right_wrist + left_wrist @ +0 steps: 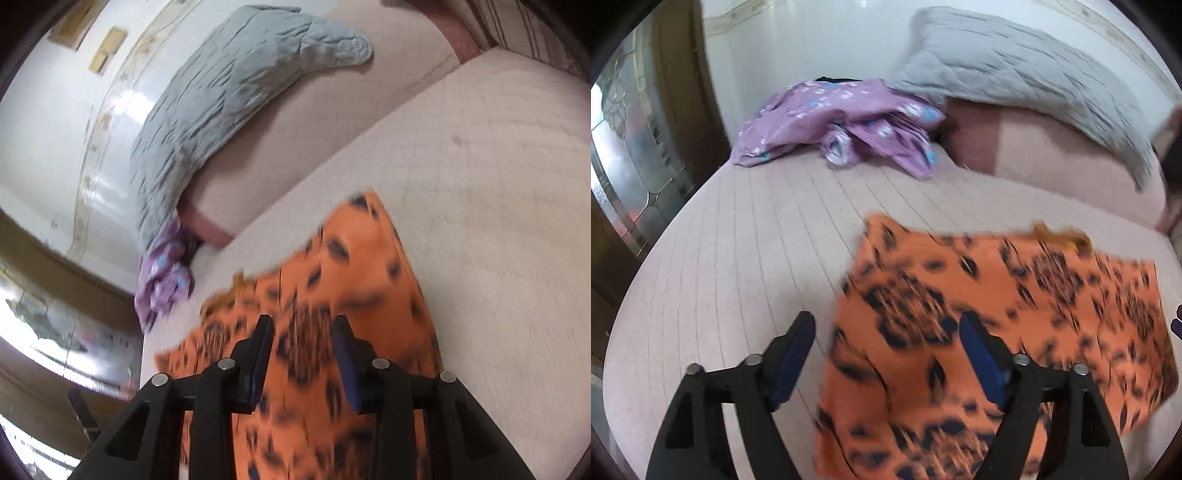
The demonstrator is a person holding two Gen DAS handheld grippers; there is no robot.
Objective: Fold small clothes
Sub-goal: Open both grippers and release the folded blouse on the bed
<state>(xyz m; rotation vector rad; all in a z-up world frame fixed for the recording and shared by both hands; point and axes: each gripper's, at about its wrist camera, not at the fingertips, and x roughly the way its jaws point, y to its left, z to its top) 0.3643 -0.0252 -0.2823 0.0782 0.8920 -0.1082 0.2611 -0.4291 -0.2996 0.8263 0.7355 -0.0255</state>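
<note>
An orange garment with black spots (pixel 1034 295) lies spread flat on the pale pink quilted surface (pixel 738 258). My left gripper (pixel 886 325) hovers over its left edge, jaws wide open, with nothing pinched between the blue pads. In the right wrist view the same orange garment (pixel 351 277) lies under my right gripper (pixel 303 325). Its jaws stand partly apart and the pads do not press on the cloth. A crumpled purple floral garment (pixel 831 118) lies at the back of the surface, also seen as the purple garment (pixel 162 280).
A grey quilted blanket (pixel 1015 74) drapes over the pink back cushion (pixel 1052 158), also seen as the grey blanket (pixel 229 92). A wooden door with patterned glass (pixel 628 147) stands at the left. The pale surface (pixel 498 184) extends to the right of the orange garment.
</note>
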